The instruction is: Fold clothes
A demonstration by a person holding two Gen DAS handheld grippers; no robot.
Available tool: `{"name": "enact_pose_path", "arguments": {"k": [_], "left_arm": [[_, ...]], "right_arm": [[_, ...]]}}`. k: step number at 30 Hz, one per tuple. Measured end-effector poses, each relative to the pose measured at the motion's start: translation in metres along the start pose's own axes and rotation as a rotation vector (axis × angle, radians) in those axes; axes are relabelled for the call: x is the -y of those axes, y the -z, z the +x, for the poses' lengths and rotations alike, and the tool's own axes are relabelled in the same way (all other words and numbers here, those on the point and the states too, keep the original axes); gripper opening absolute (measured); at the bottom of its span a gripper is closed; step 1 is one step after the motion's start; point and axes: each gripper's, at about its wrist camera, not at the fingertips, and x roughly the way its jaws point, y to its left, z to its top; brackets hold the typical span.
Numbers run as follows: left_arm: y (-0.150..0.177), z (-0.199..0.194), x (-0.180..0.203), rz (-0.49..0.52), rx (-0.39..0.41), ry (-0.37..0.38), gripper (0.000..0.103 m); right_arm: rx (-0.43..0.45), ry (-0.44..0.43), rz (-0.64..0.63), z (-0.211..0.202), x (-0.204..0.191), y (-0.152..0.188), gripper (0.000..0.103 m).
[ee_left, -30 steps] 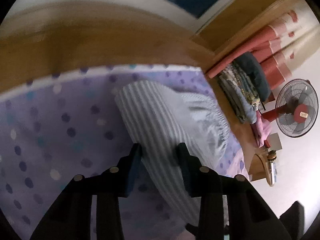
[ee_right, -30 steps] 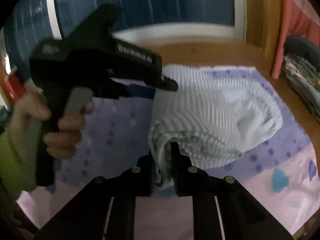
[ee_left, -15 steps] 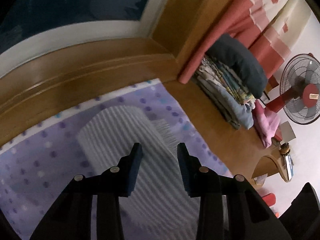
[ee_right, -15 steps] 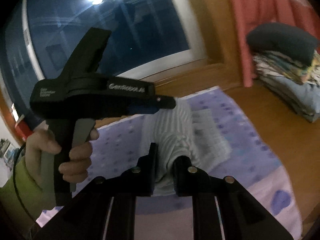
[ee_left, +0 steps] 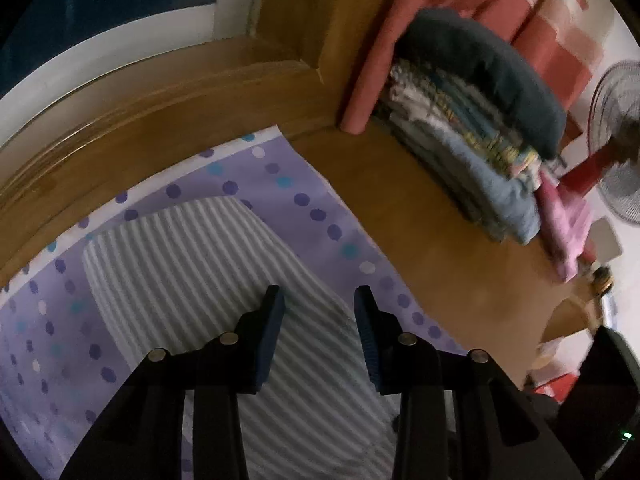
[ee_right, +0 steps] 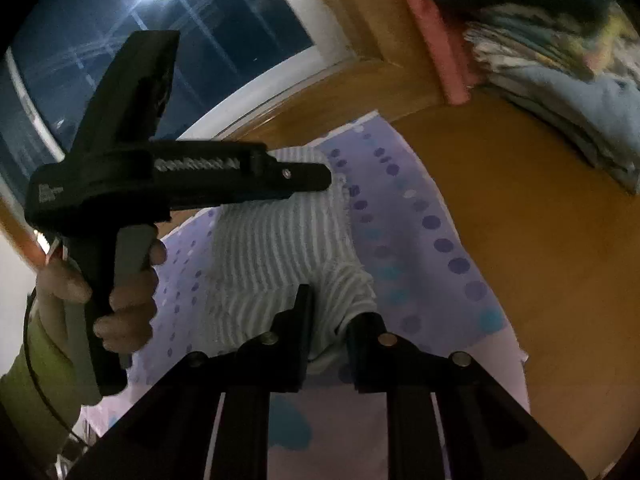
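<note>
In the left wrist view, the left gripper (ee_left: pixel 318 300) is being held spread above a striped garment (ee_left: pixel 192 264), nothing being pinched between its fingers. The garment is lying on a purple dotted sheet (ee_left: pixel 304 200) spread over a wooden floor (ee_left: pixel 440 248); a stack of folded clothes (ee_left: pixel 472 152) is sitting well apart.

In the right wrist view, the right gripper (ee_right: pixel 330 312) is being opened, the garment's bunched edge (ee_right: pixel 348 300) sitting between its fingers, possibly still touched. The left gripper is being carried by a hand (ee_right: pixel 124 300).
</note>
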Motion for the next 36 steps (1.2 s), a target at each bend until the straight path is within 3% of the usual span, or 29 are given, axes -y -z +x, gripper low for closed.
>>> {"name": "enact_pose_path", "arguments": {"k": [2, 7, 10, 12, 16, 18, 24, 26, 30, 36], "left_arm": [[0.002, -0.013, -0.005, -0.013, 0.017, 0.011, 0.037], [0.009, -0.044, -0.022, 0.035, 0.036, -0.113, 0.037], [0.008, -0.055, -0.045, 0.02, 0.014, -0.123, 0.037], [0.006, -0.056, -0.064, -0.005, -0.006, -0.125, 0.037], [0.003, -0.049, -0.094, -0.018, -0.042, -0.113, 0.037], [0.001, -0.044, -0.098, 0.021, -0.051, -0.103, 0.037], [-0.012, -0.038, -0.084, 0.234, -0.027, -0.128, 0.037], [-0.016, -0.034, -0.081, 0.286, -0.013, -0.125, 0.043], [-0.023, -0.015, -0.086, 0.31, -0.047, -0.081, 0.044], [-0.038, 0.001, -0.105, 0.315, -0.145, 0.116, 0.044]], "right_arm": [[-0.019, -0.008, -0.006, -0.002, -0.002, 0.001, 0.016], [-0.029, -0.005, 0.028, -0.002, -0.004, 0.002, 0.017], [-0.02, -0.005, 0.06, -0.006, -0.005, 0.002, 0.018], [-0.013, 0.0, 0.094, -0.01, -0.006, 0.004, 0.025], [-0.009, 0.05, 0.185, -0.022, -0.015, 0.015, 0.054], [-0.001, 0.05, 0.225, -0.029, -0.021, 0.021, 0.058], [-0.027, 0.024, 0.331, -0.015, -0.035, 0.034, 0.059], [-0.033, 0.012, 0.363, -0.004, -0.039, 0.034, 0.059], [-0.028, 0.031, 0.431, 0.019, -0.039, 0.025, 0.059], [-0.022, 0.041, 0.541, 0.04, -0.031, 0.024, 0.062]]}}
